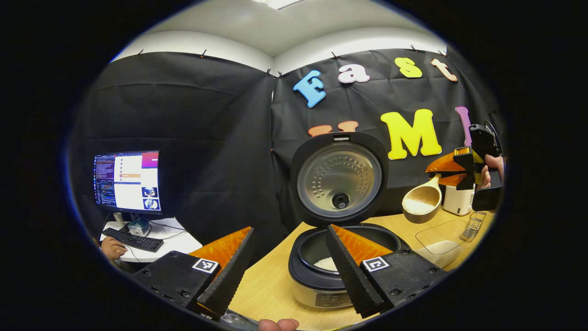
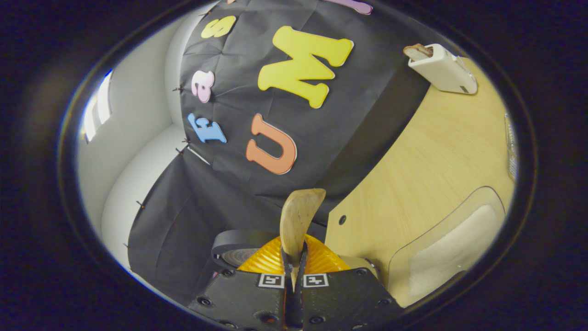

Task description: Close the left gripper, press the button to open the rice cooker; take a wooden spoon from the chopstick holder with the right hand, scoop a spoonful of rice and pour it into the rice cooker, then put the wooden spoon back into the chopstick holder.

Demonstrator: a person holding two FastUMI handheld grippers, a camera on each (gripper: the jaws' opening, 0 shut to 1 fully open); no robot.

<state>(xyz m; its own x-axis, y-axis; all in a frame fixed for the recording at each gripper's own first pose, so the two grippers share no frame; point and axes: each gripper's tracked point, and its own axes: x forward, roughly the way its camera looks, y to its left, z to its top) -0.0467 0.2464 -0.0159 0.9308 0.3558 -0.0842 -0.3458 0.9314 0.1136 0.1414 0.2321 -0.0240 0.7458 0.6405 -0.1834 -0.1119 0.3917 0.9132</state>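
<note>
- The wooden spoon (image 1: 422,200) hangs in the air to the right of the open rice cooker (image 1: 342,257), above the worktop (image 1: 271,285), its bowl tipped on its side with pale rice lying in the hollow.
- The right gripper (image 1: 452,172) has its fingers closed on the spoon's handle; in the right gripper view the smooth, light-grained spoon (image 2: 298,220) rises straight out from between them.
- The cooker stands open, so the button press looks done. Its round lid (image 1: 339,177) stands upright, showing a dull metal liner with small dimples and a dark centre vent.
- A small white heap of rice (image 1: 327,263) lies in the cooker's dark inner pot. Whether this spoonful is still to be poured I cannot tell; returning the spoon to the holder is certainly left.
- The left gripper (image 1: 287,269) hovers near the cooker's front, its ridged, wedge-shaped fingers spread wide apart and holding nothing.
- A clear, rounded tray (image 2: 452,248) of white rice sits on the pale wood-grain worktop, to the cooker's right.
- A small wire basket (image 1: 473,225) stands beyond the tray, beside a white boxy container (image 1: 457,200).
</note>
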